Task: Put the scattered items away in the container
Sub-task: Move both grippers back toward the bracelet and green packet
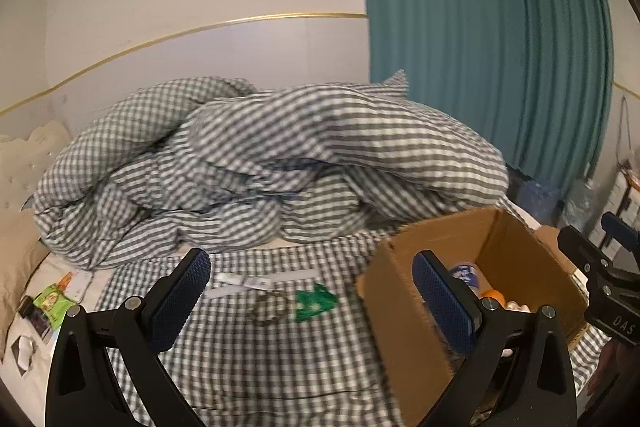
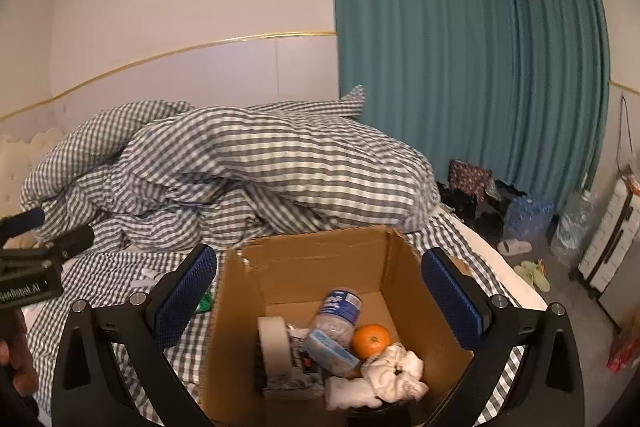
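Note:
An open cardboard box (image 2: 304, 259) stands on the checked bed; it also shows in the left wrist view (image 1: 404, 319). Inside lie an orange (image 2: 371, 339), a plastic bottle (image 2: 340, 311), a tape roll (image 2: 274, 343), a blue pack (image 2: 330, 351) and a white cloth (image 2: 396, 367). My right gripper (image 2: 320, 295) is open and empty above the box. My left gripper (image 1: 312, 291) is open and empty, over the bed left of the box. Ahead of it lie a green packet (image 1: 314, 303), a white strip (image 1: 256, 281) and a small metal item (image 1: 270, 305).
A bunched checked duvet (image 1: 260, 163) fills the bed's far side. Snack packets and small items (image 1: 48, 303) lie at the bed's left edge. A teal curtain (image 2: 460, 47) hangs behind. Slippers (image 2: 532, 273), bags and a white cabinet (image 2: 608, 251) are on the floor at right.

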{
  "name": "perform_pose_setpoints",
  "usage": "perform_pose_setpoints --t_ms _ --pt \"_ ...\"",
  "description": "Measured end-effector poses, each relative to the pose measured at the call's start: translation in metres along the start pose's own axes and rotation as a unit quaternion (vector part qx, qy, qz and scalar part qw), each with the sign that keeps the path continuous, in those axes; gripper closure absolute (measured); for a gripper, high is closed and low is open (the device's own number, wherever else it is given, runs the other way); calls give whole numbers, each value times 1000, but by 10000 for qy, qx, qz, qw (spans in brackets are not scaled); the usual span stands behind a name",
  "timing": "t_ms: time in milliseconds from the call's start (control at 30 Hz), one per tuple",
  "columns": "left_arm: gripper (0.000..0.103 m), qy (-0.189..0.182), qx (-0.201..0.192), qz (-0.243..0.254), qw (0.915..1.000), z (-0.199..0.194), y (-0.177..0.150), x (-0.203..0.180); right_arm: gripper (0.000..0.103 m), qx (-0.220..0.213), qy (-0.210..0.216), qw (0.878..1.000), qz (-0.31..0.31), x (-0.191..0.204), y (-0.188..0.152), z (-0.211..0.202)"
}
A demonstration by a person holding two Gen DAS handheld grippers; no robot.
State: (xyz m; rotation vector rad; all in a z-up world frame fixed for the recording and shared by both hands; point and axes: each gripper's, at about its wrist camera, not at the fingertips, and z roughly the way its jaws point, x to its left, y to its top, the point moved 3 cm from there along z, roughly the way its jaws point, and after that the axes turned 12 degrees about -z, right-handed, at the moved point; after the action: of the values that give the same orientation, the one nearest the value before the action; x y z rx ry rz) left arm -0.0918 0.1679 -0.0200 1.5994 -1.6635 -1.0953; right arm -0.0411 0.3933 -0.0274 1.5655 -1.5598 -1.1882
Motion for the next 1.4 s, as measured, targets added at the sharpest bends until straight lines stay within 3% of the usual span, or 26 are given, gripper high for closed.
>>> perform_pose_setpoints --t_ms 500,700,1033,1400 --pt "0 511 -100 -566 9970 -11 13 109 0 -69 460 9981 -407 90 27 9" --pt "0 557 -105 -924 9941 -11 15 149 0 -32 673 9957 -637 131 31 18" --pt "0 722 258 -844 9935 33 -2 179 0 363 1013 9901 -906 187 15 69" --pt "0 824 843 -548 9915 113 -30 175 0 951 1116 9839 -1017 211 -14 138"
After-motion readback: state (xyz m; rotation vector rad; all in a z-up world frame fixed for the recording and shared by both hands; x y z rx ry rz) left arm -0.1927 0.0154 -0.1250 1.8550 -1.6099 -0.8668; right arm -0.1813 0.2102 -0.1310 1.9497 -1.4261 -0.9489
